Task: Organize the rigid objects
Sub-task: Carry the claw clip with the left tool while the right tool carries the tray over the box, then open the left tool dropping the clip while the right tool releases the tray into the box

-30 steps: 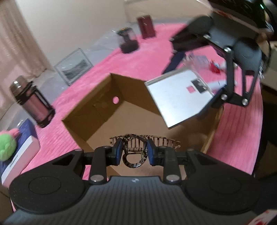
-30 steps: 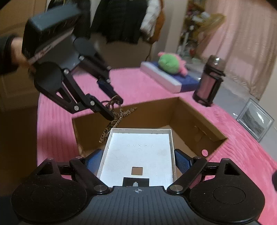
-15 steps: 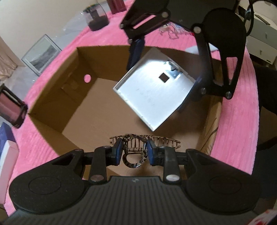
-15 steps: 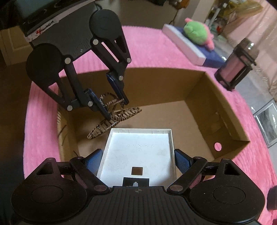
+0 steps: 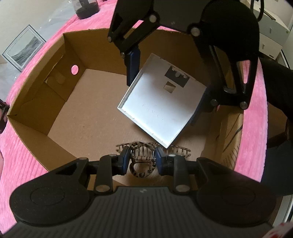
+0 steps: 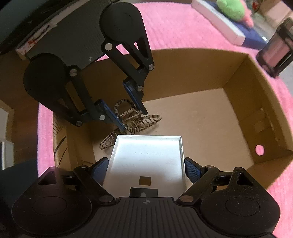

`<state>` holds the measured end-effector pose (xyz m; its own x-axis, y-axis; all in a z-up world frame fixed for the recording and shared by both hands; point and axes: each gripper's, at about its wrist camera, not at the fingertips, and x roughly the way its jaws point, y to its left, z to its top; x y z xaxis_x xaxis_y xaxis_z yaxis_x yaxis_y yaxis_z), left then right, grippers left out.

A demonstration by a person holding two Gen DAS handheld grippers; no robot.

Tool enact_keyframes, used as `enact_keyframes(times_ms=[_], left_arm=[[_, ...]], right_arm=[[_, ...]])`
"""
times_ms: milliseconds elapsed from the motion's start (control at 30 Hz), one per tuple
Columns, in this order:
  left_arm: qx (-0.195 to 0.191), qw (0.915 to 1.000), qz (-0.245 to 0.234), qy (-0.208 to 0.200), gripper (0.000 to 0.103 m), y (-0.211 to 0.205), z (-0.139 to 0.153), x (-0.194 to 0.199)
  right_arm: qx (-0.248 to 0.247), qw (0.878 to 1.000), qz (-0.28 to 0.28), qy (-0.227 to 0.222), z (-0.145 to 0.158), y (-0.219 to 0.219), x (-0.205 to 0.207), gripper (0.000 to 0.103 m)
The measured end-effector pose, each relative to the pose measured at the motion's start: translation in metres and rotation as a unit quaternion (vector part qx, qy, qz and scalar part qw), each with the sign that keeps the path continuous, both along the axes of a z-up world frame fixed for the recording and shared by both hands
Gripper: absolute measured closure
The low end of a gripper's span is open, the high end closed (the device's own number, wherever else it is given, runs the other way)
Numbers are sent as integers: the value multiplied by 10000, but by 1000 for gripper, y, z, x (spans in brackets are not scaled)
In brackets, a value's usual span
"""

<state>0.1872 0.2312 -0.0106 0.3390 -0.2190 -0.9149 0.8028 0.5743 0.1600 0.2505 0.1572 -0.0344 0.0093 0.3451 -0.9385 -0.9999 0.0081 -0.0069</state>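
An open cardboard box sits on a pink cloth. My left gripper is shut on a leopard-print hair claw clip, held low inside the box near its floor. My right gripper grips a shallow white square tray by its two sides and holds it tilted inside the box, just beside and above the clip. The tray's far corner overlaps the clip in the left wrist view.
Around the box on the pink cloth are a pink bottle in a black cage, a white and blue box with a green plush toy, a framed picture and a dark container. The box floor is bare cardboard.
Both grippers have dropped from above the box rim down into it, tilting to point more steeply downward. The tray and the clip came closer together. Neither grip changed.
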Motion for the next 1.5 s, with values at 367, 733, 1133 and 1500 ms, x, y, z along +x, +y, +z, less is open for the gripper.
enact_keyframes(times_ms=[367,733,1133,1500], left_arm=[[107,9996,-136,222,78,-3,-9,9],[177,9993,-153,287,78,-4,-16,13],[152,9997,-12,204,77,-4,-13,10],[18,9994,277,-222,74,2,15,-4]], right_arm=[[-365,9993,-55,63,-10,15,17,19],[-811,9965,103,-177,-32,24,12,19],[-751,9968,119,-246,-29,21,8,19],[-266,9986,56,-447,4,1,-3,18]])
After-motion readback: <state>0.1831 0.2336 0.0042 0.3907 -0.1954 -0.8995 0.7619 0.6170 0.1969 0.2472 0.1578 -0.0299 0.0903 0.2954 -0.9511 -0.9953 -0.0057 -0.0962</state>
